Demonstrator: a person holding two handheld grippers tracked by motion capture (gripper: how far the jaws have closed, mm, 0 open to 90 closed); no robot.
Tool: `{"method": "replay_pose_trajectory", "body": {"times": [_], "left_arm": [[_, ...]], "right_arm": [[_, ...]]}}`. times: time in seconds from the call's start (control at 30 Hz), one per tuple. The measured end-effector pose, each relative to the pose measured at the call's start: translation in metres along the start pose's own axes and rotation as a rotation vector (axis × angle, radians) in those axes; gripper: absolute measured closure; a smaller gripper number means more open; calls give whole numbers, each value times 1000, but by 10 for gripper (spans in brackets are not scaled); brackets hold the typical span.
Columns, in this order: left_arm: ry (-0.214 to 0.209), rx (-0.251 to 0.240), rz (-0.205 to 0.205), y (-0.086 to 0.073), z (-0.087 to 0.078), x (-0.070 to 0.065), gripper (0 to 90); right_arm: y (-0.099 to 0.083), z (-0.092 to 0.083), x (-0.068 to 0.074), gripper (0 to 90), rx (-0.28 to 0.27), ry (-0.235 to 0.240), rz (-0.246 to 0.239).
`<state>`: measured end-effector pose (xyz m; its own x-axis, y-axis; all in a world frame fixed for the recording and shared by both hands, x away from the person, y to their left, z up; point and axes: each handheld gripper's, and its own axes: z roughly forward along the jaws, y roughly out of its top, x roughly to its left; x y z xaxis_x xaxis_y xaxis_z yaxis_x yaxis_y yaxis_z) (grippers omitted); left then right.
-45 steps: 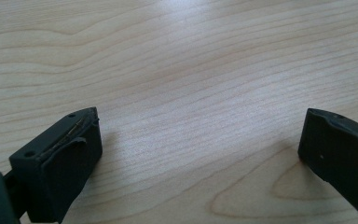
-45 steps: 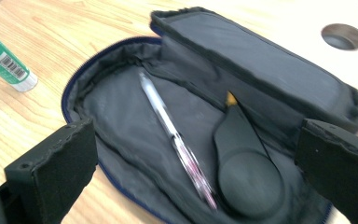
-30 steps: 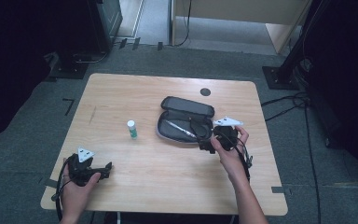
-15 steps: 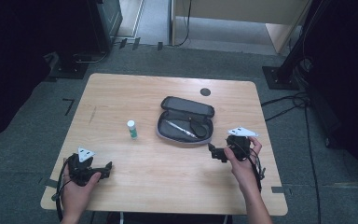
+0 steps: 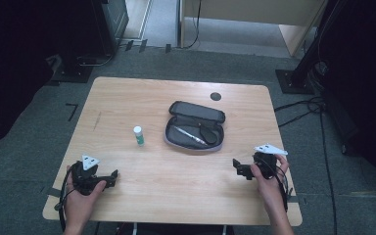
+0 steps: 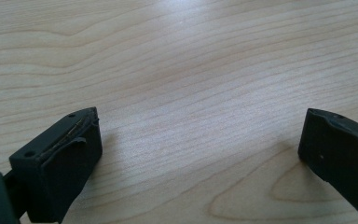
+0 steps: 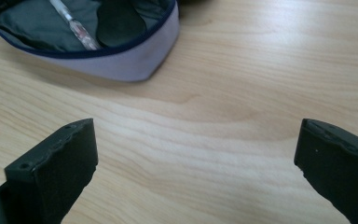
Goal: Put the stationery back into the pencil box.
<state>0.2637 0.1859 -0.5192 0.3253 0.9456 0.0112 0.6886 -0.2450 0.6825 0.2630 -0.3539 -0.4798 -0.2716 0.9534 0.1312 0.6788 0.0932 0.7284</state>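
Both grippers, left (image 5: 111,176) and right (image 5: 237,166), are held spread and empty; the case (image 5: 194,128) is best approached low and squarely.

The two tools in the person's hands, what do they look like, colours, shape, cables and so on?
Both are black. The left tool and the right tool each carry a pale grey three-cornered plate on top and end in two blocky black jaws with small holes in them. A dark cable loops from each. The forearms look bare, with no sleeve in sight.
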Motion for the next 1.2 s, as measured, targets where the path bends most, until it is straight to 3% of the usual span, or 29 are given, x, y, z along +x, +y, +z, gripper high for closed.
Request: {"method": "replay_pose_trajectory", "body": {"times": [0.4, 0.63, 0.87, 1.0, 1.2], "left_arm": [[24, -2, -24, 0, -4, 0, 0], [-47, -63, -27, 15, -9, -10, 0], [-96, -104, -5, 38, -9, -24, 0], [-132, -110, 9, 50, -5, -30, 0], [-148, -119, 25, 64, 1, -40, 0]], "right_arm": [[-33, -6, -25, 0, 47, -49, 17], [-53, -8, -40, 0, 82, -83, 40], [-64, -15, -46, 0, 79, -146, 6], [-70, -18, -50, 0, 49, -145, -8], [-72, -18, -50, 0, 31, -141, -9]]}}
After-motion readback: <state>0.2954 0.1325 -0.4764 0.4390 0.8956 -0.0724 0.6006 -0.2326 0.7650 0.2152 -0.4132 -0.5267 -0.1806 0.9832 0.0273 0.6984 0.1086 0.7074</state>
